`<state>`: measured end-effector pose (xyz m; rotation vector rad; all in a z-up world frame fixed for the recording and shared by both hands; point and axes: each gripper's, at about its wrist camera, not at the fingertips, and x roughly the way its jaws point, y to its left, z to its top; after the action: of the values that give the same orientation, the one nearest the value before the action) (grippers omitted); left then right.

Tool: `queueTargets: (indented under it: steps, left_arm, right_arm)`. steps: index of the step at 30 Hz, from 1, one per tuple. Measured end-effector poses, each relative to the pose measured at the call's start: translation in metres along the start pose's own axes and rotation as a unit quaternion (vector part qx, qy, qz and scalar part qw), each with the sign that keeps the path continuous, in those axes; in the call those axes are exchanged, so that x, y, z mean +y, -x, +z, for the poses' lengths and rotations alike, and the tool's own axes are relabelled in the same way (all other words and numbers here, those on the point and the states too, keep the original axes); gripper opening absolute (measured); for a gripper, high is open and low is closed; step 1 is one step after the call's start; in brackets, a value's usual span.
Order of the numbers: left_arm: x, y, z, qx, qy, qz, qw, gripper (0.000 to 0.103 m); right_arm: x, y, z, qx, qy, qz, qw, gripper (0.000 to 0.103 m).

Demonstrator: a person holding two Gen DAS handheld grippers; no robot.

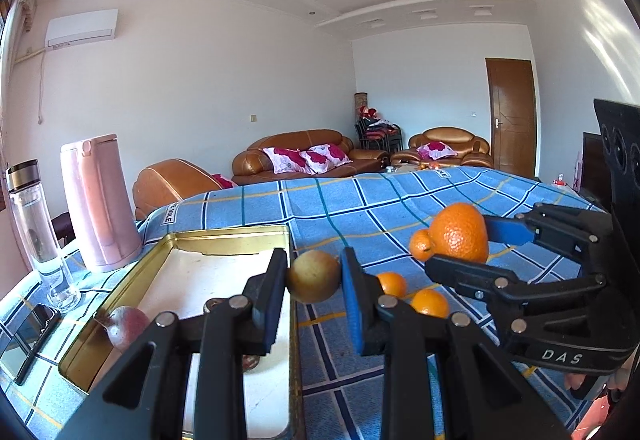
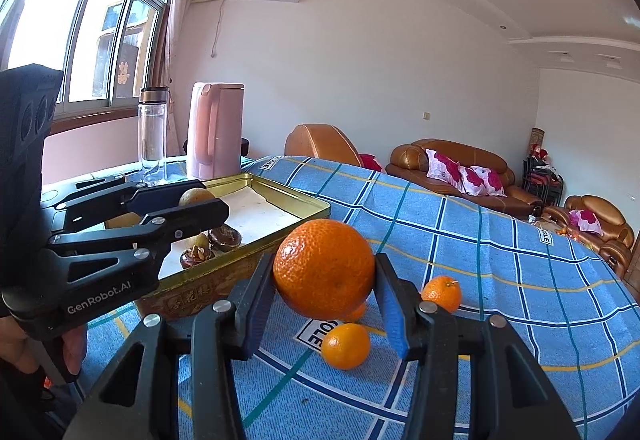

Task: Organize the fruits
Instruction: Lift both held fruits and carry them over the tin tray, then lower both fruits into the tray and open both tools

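Left gripper (image 1: 314,278) fingers clamp pear (image 1: 313,276) above tin (image 1: 224,236) edge. Right gripper (image 2: 325,282) fingers clamp orange (image 2: 324,270) over surface (image 2: 480,240). Both fruits light, firm, rounded, likely slip-prone; hold across widest middle. Three mandarins (image 2: 346,346) loose below.
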<state>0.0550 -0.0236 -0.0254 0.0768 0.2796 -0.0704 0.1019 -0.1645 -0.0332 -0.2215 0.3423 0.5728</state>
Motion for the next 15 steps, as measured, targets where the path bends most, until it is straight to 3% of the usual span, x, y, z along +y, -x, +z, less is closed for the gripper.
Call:
queueTargets:
  steps: [15]
  left_arm:
    - [0.049, -0.010, -0.004, 0.024, 0.034, 0.037, 0.9984, 0.028]
  right_arm:
    - [0.035, -0.027, 0.017, 0.013, 0.022, 0.039, 0.999, 0.050]
